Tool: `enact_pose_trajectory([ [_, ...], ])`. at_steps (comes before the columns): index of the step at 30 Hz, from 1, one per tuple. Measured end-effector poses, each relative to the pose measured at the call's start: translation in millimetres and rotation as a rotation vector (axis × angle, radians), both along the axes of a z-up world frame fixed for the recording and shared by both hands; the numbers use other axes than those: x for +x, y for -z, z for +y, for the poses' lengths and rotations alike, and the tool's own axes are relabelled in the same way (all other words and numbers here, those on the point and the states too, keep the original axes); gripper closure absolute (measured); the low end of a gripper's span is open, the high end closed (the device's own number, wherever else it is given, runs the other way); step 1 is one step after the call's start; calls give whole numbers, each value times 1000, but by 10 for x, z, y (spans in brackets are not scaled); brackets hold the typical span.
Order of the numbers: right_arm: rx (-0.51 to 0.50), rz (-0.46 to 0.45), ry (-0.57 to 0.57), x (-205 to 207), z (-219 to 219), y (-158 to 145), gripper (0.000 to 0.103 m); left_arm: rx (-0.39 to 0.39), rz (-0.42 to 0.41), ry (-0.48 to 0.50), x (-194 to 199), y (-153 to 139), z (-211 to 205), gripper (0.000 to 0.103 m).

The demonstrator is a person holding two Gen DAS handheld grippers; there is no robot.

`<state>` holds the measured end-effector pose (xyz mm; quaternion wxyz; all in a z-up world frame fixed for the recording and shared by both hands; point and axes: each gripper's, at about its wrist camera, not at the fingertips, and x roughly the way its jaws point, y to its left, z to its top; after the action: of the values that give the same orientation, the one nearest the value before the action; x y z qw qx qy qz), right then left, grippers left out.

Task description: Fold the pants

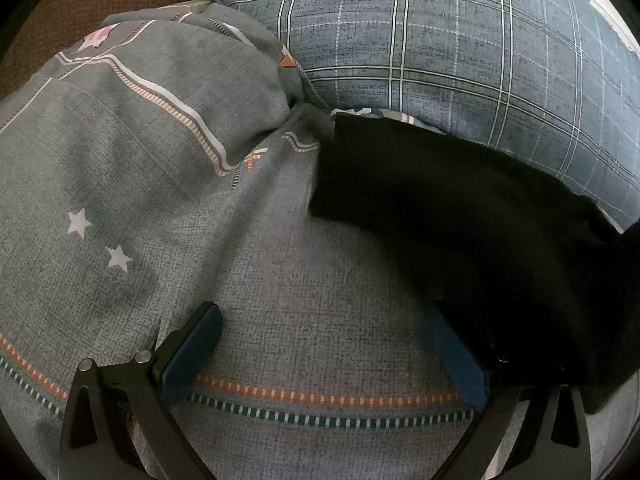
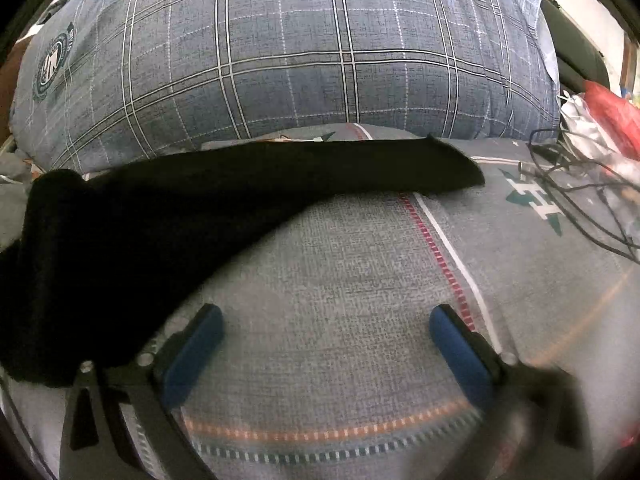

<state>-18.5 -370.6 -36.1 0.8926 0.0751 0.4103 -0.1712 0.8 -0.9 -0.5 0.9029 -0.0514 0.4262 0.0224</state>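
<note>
Black pants [image 2: 168, 216] stretched out across the grey patterned bedsheet [image 2: 340, 280], lying right along the foot of the big blue plaid pillow [image 2: 300, 52] — flat, matte, so dark that no seams or folds can be made out. From the right wrist view, one long leg runs out to the right and ends in a squared-off hem, while the bulk widens toward the lower left. The right gripper [image 2: 326, 316] is spread wide over bare sheet, nothing between its blue pads, its left finger sitting just at the cloth's edge. Left gripper [image 1: 320, 316], also spread wide; dark fabric [image 1: 460, 220] drapes over its right finger. Tangled black cables [image 2: 572, 184] lie off to the right.
</note>
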Motion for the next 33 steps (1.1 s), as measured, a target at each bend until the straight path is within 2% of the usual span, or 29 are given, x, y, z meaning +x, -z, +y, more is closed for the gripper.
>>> enact_pose_trajectory([
  [10, -1, 2, 0, 4, 5, 3, 1, 1, 0, 0, 6, 1, -9, 1],
  [13, -29, 11, 2, 17, 39, 10, 1, 2, 0, 0, 7, 0, -11, 1],
  [15, 2, 3, 2, 8, -2, 9, 0, 2, 2, 0, 5, -8, -9, 1],
  [21, 1, 5, -9, 13, -1, 3, 1, 6, 53, 30, -1, -63, -1, 1],
  [23, -2, 12, -34, -11, 14, -21, 0, 4, 71, 22, -56, -114, 18, 6],
  [25, 24, 3, -53, -73, 47, -75, 0, 9, 71, 18, -128, -178, 22, 15],
  [28, 69, -45, -64, -192, 116, -199, 0, 31, 51, 26, -299, -338, -23, 15],
  [33, 35, -77, -109, -319, 332, -415, 0, 32, -28, 50, -602, -684, -93, 14],
])
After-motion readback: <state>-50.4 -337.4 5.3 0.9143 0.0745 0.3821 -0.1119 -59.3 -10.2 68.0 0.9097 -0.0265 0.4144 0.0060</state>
